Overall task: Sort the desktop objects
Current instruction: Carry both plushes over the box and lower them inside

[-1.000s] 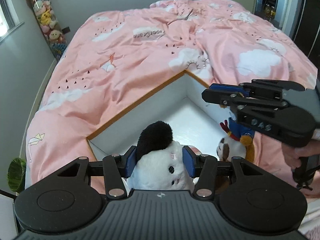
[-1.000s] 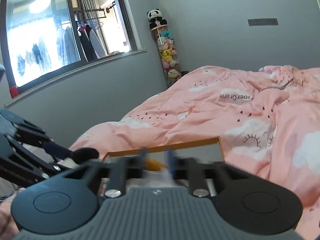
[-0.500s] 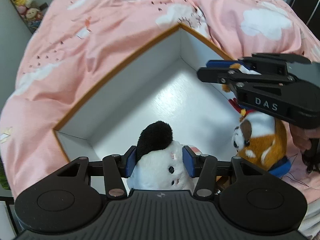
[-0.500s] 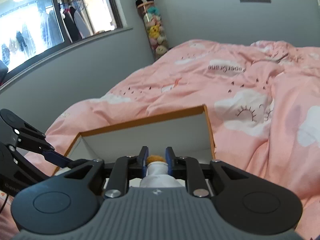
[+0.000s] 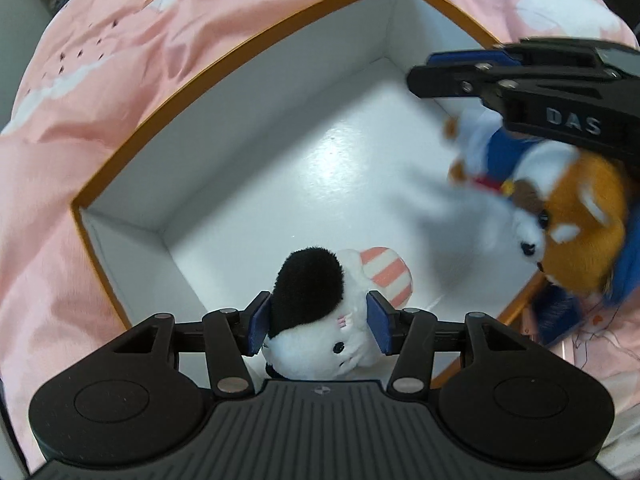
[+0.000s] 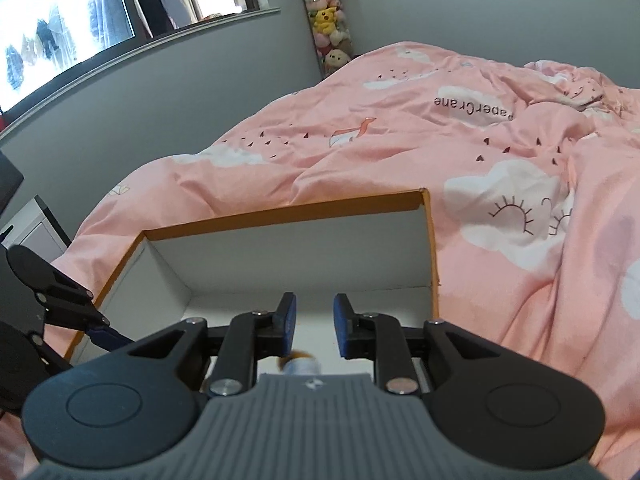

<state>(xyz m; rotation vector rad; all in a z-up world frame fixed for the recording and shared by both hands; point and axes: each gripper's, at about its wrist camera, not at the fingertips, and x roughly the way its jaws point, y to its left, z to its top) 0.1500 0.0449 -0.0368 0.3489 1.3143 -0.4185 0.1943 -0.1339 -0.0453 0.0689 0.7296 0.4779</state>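
My left gripper (image 5: 318, 326) is shut on a white plush with a black ear (image 5: 316, 312) and holds it over the near corner of an open white box with an orange rim (image 5: 224, 60). My right gripper (image 6: 314, 316) has its fingers apart over the box (image 6: 280, 216). An orange and white plush dog in blue (image 5: 560, 200) is blurred below it at the box's right edge; only a bit of the dog (image 6: 300, 362) shows under the right gripper. In the left wrist view the right gripper (image 5: 460, 66) is at the upper right.
The box lies on a bed with a pink cloud-print duvet (image 6: 400, 128). A tall tube of plush toys (image 6: 328, 28) stands in the room corner by the grey wall. A window (image 6: 100, 16) is at the left.
Both grippers moved down toward the box. The right gripper opened and the plush dog dropped out of its fingers. The left gripper kept its grip on the white plush.
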